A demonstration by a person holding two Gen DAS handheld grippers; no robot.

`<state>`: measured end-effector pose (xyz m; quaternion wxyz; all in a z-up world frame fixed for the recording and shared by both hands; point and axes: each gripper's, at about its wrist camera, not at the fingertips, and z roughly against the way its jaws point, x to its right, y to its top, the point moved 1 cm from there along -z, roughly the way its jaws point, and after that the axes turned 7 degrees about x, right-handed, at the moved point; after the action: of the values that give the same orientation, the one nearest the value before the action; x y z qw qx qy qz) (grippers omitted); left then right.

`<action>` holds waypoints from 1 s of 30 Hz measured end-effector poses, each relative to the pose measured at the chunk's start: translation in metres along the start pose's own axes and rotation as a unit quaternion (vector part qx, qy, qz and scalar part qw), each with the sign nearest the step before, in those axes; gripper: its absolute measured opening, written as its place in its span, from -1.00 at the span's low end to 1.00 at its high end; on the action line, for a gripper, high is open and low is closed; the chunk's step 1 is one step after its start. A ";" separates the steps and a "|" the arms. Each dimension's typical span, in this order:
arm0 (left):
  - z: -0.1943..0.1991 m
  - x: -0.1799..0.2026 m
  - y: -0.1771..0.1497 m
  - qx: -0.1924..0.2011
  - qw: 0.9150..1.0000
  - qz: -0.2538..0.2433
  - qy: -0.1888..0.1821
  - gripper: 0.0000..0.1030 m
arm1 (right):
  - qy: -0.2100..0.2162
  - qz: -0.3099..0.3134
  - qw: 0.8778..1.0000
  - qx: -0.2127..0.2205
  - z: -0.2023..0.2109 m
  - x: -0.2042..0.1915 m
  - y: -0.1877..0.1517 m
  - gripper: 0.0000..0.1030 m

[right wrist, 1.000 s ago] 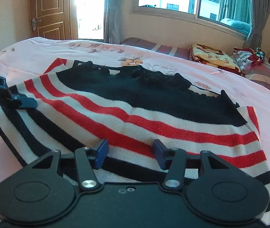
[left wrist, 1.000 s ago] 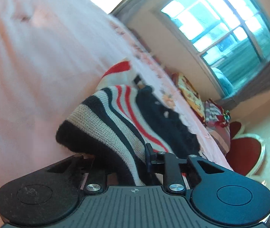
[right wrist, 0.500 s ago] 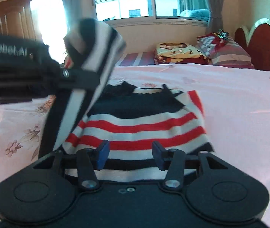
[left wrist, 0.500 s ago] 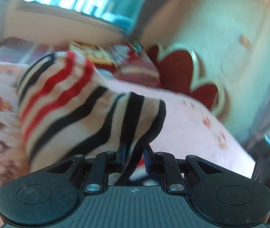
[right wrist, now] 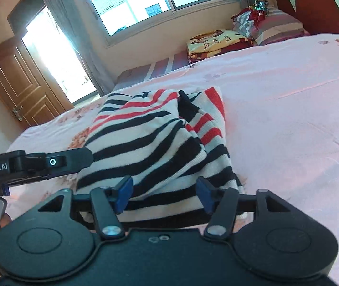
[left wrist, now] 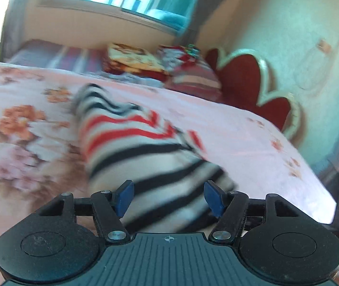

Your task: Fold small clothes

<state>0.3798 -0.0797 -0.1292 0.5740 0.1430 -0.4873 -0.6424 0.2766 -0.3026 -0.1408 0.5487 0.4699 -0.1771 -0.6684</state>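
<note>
A small striped knit garment (right wrist: 160,143), white with black and red stripes and a black part, lies folded over itself on the pink floral bedsheet (right wrist: 288,109). It also shows blurred in the left wrist view (left wrist: 145,152). My left gripper (left wrist: 168,199) is open and empty just above the garment's near edge; its body (right wrist: 33,164) shows at the left of the right wrist view. My right gripper (right wrist: 163,195) is open and empty over the garment's near hem.
Folded blankets and pillows (right wrist: 248,33) lie at the head of the bed by a red headboard (right wrist: 322,4). A window (right wrist: 150,0) and a wooden door (right wrist: 19,90) are beyond. The bed's right edge (left wrist: 322,190) drops off near a dark object.
My left gripper carried the garment's left side up and over to the right, laid it on the rest, and opened. The right gripper stayed open and swung to a new angle.
</note>
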 end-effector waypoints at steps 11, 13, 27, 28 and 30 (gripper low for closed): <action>-0.055 -0.061 0.004 0.015 0.993 0.070 0.093 0.26 | 0.012 -0.095 0.995 -0.003 -0.086 0.017 0.030 -0.32; -0.058 -0.059 0.008 0.016 0.993 0.073 0.093 0.26 | 0.016 -0.076 0.997 0.014 -0.077 0.013 0.031 -0.58; -0.086 -0.017 -0.016 -0.010 0.998 0.000 0.060 0.46 | -0.025 -0.086 0.996 0.029 -0.036 0.051 0.008 -0.42; -0.084 -0.017 -0.015 -0.011 0.998 -0.004 0.059 0.46 | -0.025 -0.087 0.995 0.032 -0.028 0.051 0.009 -0.37; -0.075 -0.014 -0.011 -0.012 0.998 -0.013 0.056 0.46 | -0.026 -0.091 0.995 0.037 -0.011 0.054 0.008 -0.26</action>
<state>0.4333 -0.1033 -0.1800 0.5936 0.1778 -0.4450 -0.6466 0.2928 -0.3504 -0.1639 0.4625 0.4867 -0.1727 -0.7207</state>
